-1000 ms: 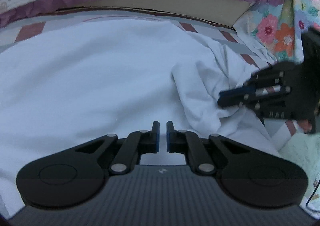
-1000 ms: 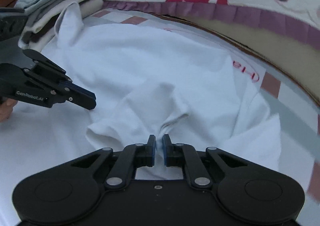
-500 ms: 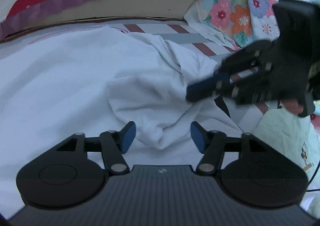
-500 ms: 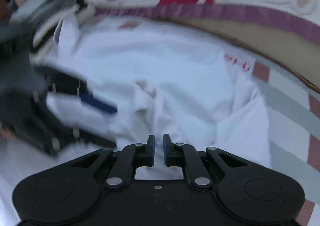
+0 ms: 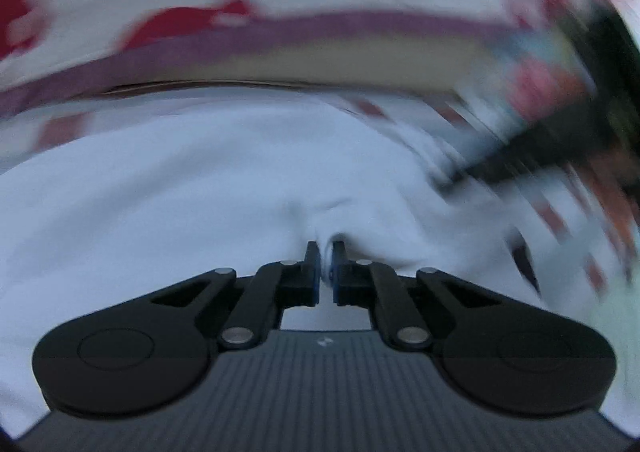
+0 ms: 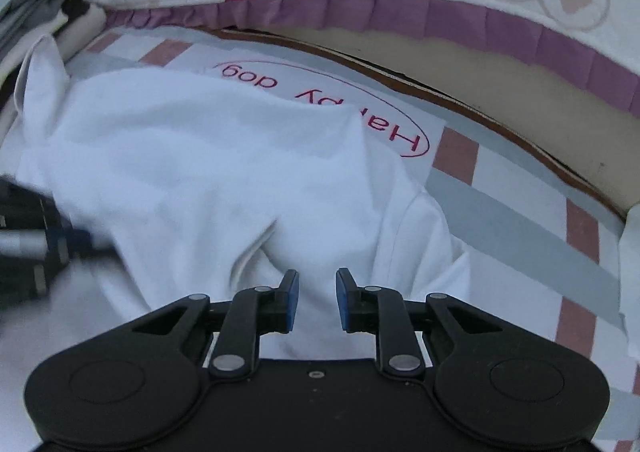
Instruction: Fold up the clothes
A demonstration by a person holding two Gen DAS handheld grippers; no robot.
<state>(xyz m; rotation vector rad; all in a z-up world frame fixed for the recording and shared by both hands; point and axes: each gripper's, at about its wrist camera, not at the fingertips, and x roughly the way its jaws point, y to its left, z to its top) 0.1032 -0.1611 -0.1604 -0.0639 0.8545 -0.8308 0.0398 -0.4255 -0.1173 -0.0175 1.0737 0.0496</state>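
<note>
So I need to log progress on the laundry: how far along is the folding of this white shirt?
Early on. Done: a stack of folded clothes sits at the far left. In hand: the left tongs are shut on a pinch of the white shirt; the right tongs, jaws just opening, have let go. Left: the shirt lies rumpled on the checked sheet, with no neat fold yet.

The garment lies spread on the bed sheet, with the frilled quilt edge behind it and a stack of folded clothes at its far left corner. The left hand-held gripper sits at the garment's near edge; the right hand-held gripper stands over a fold nearer the sheet's right side.
</note>
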